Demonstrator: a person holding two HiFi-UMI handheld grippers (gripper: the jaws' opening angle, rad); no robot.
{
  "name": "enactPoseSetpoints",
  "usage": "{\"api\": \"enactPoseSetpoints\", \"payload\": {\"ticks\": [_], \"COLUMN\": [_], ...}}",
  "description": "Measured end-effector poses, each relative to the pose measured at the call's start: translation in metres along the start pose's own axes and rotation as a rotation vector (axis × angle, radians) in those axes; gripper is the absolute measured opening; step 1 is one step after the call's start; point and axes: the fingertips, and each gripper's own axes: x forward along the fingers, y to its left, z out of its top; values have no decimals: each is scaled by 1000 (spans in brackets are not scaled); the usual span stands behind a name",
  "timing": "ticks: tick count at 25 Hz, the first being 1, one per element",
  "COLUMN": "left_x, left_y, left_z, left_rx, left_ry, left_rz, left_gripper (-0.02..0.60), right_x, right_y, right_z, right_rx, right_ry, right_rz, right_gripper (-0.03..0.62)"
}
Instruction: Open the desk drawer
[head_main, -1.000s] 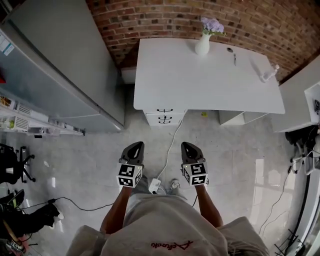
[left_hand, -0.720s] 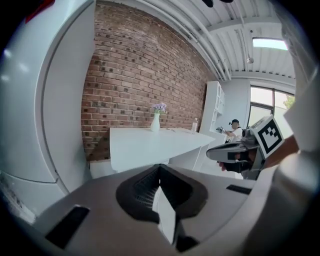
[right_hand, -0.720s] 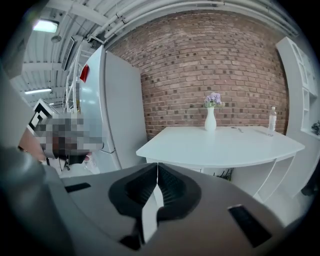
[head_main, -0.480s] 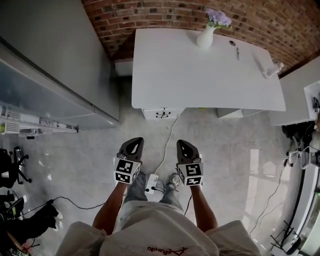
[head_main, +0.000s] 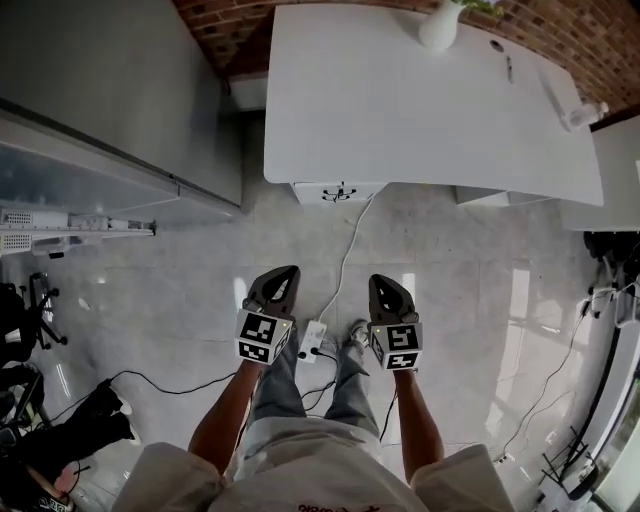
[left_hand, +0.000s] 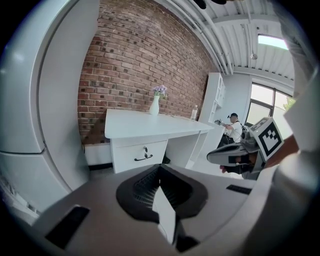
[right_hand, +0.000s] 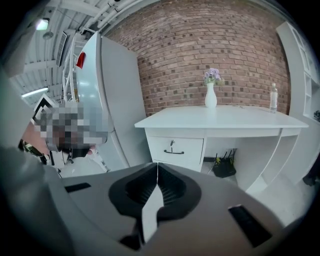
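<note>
Your left gripper: jaws together, nothing between, well short of desk. Your right gripper: likewise closed, empty. Drawer: closed, under desk's left end in head view.

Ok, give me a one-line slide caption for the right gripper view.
Right gripper, jaws shut and empty, faces the white desk with its drawer closed and a vase on top.
</note>
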Motion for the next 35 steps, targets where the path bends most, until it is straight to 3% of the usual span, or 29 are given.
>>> {"api": "enactPoseSetpoints", "payload": {"ticks": [13, 17, 21, 27, 30, 32, 35], "left_x": [33, 41, 43, 42, 43, 40, 36], "left_y": [10, 6, 7, 14, 17, 18, 21], "left_z": [-126, -157, -172, -174, -174, -175, -180], "left_rx": [-70, -101, -112, -119, -116, -114, -117], "left_ry": [81, 117, 134, 119, 110, 109, 114], "left_rz": [-26, -40, -41, -24, -16, -8, -1], "left_gripper": [11, 11, 11, 11, 11, 11, 11], "right_x": [27, 33, 37, 40, 43, 44, 47], "right_y": [29, 32, 32, 36, 37, 39, 41], "right_z": [-161, -193, -202, -187, -181, -178, -181], "right_rx": [88, 107, 153, 290, 451, 571, 608], "right_ry": [166, 208, 216, 128, 56, 12, 12], "right_rz": [13, 16, 9, 34, 79, 111, 113], "right_gripper": [18, 18, 17, 18, 25, 152, 186]}}
